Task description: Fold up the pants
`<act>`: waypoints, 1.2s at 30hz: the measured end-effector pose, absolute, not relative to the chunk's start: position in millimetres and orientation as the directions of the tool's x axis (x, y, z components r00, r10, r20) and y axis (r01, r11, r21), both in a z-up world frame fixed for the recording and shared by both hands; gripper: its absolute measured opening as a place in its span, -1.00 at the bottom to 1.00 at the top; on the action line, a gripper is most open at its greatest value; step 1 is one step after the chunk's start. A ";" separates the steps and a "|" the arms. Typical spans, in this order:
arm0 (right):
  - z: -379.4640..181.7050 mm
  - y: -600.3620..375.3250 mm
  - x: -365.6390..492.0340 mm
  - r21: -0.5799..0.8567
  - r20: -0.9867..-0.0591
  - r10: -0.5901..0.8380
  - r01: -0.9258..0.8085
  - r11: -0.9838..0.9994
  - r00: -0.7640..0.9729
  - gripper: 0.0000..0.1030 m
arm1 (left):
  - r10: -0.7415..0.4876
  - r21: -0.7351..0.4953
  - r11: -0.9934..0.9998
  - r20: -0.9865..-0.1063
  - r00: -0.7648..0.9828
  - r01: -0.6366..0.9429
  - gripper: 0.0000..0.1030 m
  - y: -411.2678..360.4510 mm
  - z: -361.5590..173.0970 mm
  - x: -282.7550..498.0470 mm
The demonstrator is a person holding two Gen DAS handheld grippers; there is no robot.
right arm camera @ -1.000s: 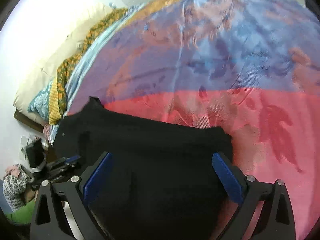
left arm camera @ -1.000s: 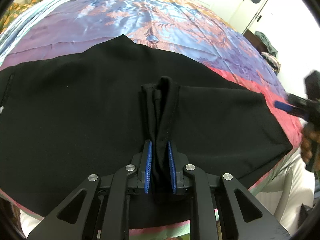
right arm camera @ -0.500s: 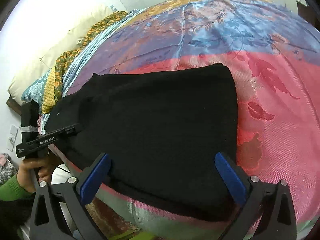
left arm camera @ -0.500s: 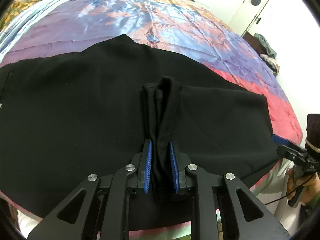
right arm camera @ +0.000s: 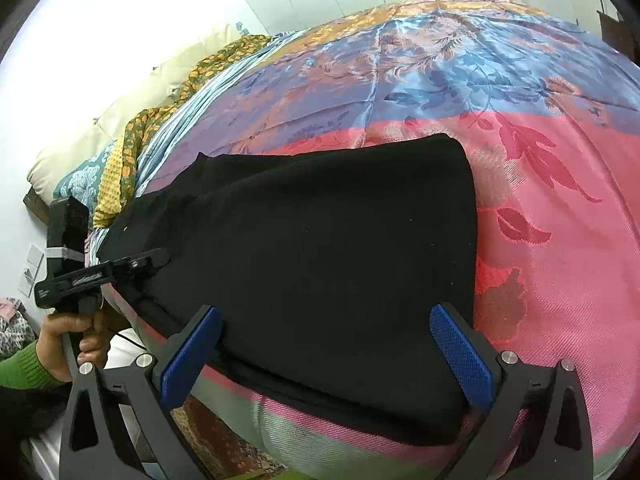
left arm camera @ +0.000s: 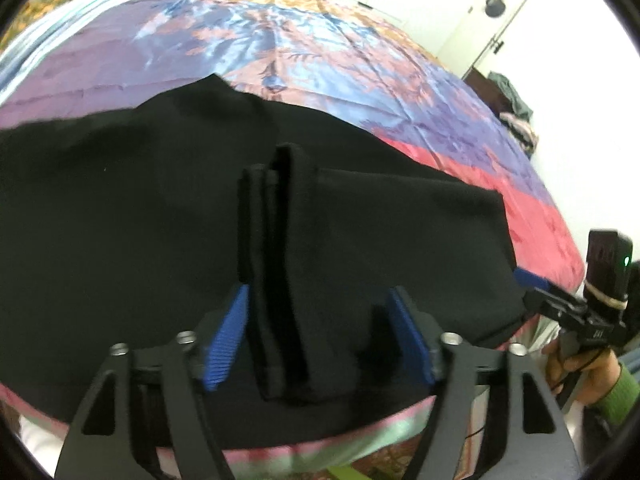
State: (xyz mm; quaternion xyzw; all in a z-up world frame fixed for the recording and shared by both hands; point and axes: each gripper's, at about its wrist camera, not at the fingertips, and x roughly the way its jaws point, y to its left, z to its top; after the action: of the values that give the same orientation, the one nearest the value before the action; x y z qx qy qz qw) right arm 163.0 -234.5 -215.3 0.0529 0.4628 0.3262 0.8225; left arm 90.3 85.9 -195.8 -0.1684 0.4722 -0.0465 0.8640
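Left wrist view shows the black pants (left arm camera: 120, 240) lying flat on the bed (left arm camera: 280, 40), near its front edge, and the left tool (left arm camera: 320, 336) is opening, with a bunched ridge of cloth (left arm camera: 280, 260) standing loose between its blue pads (left arm camera: 226, 344). Right wrist view shows the right tool (right arm camera: 326, 354) wide apart over the pants' near edge, gripping nothing. The pants look soft, light and floppy, so I think pinching an edge or corner works best.

White walls (right arm camera: 120, 40), a white door (left arm camera: 496, 12) (shut), patterned bedspread (right arm camera: 440, 80).
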 end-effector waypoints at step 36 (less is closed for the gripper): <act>-217.6 -228.5 155.3 0.335 -0.725 0.555 -0.496 0.801 0.407 1.00 | -0.128 -0.414 0.762 -0.851 0.510 -0.498 0.40 386.4 -213.3 35.2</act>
State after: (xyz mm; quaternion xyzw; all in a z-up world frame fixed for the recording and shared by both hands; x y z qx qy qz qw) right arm 155.3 -228.5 -217.6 0.0334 0.4450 0.3135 0.8382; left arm 35.2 386.4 -213.3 -0.3253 0.4816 0.1148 0.8056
